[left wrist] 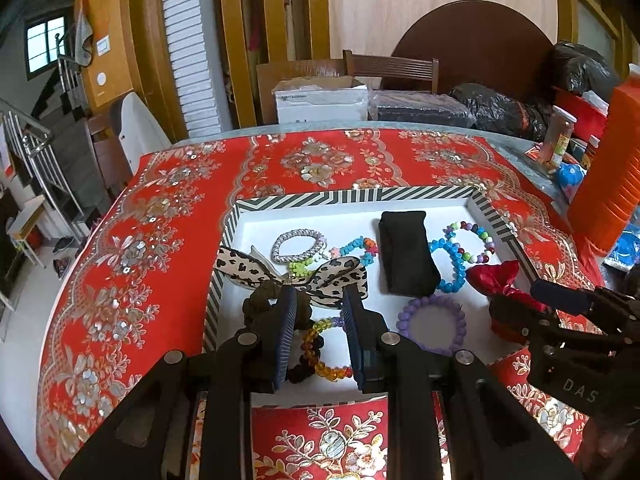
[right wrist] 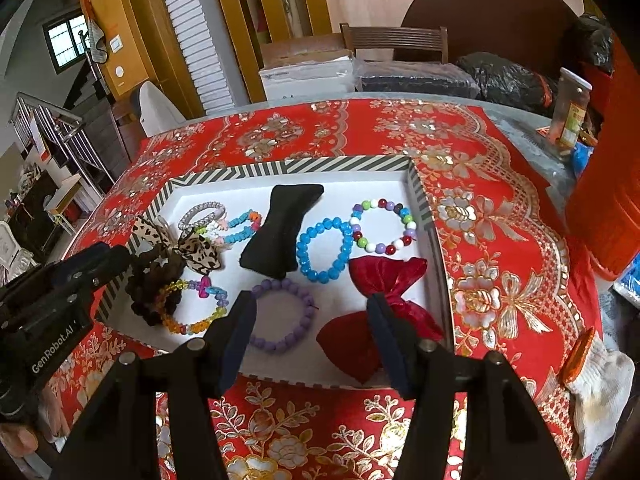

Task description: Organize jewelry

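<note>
I am holding my left gripper [left wrist: 318, 312] part open with nothing between its pads, above the brown scrunchie [left wrist: 266, 308] and amber bead bracelet [left wrist: 320, 354] in the near left corner of the striped tray [left wrist: 352, 196]. My right gripper [right wrist: 310, 328] is standing wider, also holding nothing, over the purple bracelet [right wrist: 282, 316] and red velvet bow [right wrist: 384, 284]. The risk I am judging: the pieces are overlapping (leopard bow [left wrist: 292, 270] lying on the scrunchie), so closing here could be snagging two at once.
</note>
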The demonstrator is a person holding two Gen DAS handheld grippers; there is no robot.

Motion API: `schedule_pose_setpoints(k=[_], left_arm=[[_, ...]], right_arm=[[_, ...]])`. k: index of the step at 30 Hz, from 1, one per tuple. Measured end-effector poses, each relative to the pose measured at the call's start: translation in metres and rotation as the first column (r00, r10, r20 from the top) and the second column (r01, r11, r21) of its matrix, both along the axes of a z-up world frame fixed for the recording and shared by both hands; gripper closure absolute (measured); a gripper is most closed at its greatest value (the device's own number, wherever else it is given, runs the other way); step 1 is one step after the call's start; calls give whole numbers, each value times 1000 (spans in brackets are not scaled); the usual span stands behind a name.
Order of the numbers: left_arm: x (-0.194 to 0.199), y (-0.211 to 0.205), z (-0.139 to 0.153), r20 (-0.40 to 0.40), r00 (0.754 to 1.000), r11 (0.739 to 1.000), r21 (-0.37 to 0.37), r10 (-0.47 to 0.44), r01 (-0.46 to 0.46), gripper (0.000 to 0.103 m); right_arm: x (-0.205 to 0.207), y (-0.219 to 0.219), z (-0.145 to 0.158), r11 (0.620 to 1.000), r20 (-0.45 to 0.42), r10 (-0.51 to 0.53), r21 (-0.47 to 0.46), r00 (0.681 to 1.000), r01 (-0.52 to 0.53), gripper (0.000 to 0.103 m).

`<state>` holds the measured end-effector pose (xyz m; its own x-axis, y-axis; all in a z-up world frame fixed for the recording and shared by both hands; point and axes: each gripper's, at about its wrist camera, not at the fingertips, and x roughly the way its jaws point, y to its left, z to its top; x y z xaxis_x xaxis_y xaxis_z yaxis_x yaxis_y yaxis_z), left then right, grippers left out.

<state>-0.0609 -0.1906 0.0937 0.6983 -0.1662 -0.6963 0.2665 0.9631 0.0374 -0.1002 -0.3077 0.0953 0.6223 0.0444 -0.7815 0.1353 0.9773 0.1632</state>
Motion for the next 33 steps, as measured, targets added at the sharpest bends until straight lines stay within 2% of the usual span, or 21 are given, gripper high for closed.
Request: schedule_pose_setpoints(k=[12, 16, 19, 33], left_arm=[[-1, -4, -4, -22, 1000, 1000, 0, -13, 13, 87], [-2, -8, -7, -22, 1000, 999, 47, 3, -2, 87], [-3, -7, -8, -29, 1000, 1000, 29, -5, 6, 87], [1, -5, -12, -29, 1000, 999, 35, 4, -3, 87]], right_arm=[[-4, -5, -1, 1000, -4, -14, 17, 1000, 14, 42], [-4, -5, -2, 1000, -6, -11, 16, 1000, 11, 42], [-4, -3, -4, 1000, -12, -6, 17, 1000, 6, 42], [-3, 1, -4, 1000, -13, 3, 15, 1000, -3, 42]])
